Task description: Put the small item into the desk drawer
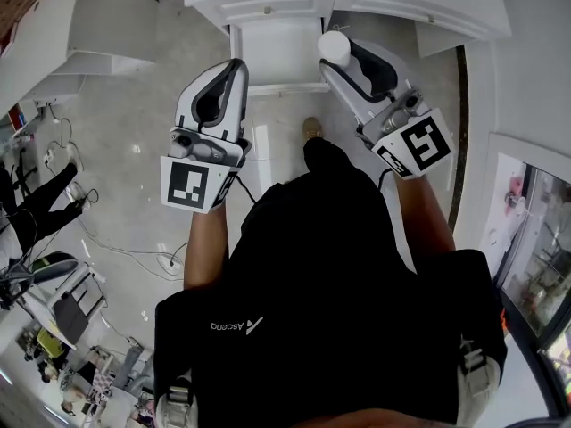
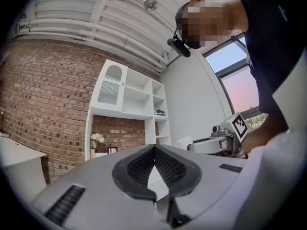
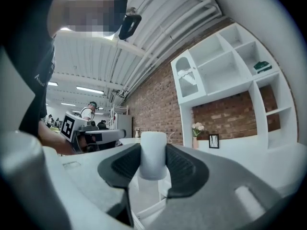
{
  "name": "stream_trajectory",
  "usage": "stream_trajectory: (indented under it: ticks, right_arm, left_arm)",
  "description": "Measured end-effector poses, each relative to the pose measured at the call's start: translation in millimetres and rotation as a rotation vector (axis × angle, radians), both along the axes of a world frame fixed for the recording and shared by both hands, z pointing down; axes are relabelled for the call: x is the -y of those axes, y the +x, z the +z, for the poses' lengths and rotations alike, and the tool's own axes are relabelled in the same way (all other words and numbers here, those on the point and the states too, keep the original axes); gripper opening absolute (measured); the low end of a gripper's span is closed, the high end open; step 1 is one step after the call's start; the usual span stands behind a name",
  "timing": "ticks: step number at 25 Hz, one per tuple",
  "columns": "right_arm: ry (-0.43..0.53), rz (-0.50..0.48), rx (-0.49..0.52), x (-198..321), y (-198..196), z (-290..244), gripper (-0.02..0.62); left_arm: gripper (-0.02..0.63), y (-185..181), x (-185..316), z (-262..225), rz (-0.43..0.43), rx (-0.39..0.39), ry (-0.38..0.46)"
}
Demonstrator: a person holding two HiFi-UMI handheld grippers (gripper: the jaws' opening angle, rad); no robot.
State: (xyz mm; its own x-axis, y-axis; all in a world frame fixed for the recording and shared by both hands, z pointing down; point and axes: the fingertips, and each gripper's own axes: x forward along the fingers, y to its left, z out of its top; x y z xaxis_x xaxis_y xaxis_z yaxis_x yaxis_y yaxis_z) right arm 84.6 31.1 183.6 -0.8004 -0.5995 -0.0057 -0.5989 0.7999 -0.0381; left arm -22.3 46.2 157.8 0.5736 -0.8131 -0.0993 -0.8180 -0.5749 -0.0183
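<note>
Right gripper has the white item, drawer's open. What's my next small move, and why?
Probably carry the right gripper left over the drawer, jaws kept shut: the item is clamped between its pads but hangs at the drawer's right edge, not above its inside.

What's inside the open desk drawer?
Only its bare white bottom shows in the white desk drawer; the right gripper, clamping a small white cylinder, covers its right corner.
</note>
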Motion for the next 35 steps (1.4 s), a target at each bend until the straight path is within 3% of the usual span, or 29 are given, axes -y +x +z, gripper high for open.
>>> stream_trajectory:
  ticks: [5, 17, 35]
  right_arm:
    - [-0.030, -0.039, -0.055, 39.6, 3.1, 20.1, 0.163]
    - [-0.132, -0.074, -0.206, 94.5, -9.2, 97.0, 0.163]
    - [-0.329, -0.041, -0.420, 167.2, -85.4, 271.7, 0.163]
  left_arm:
    - [-0.002, 9.5, 39.8, 15.3, -0.047, 0.039, -0.026]
    - [-0.002, 9.8, 96.8, 54.7, -0.100, 0.017, -0.064]
    - [-0.002, -51.8, 161.8, 215.4, -0.071, 0.055, -0.220]
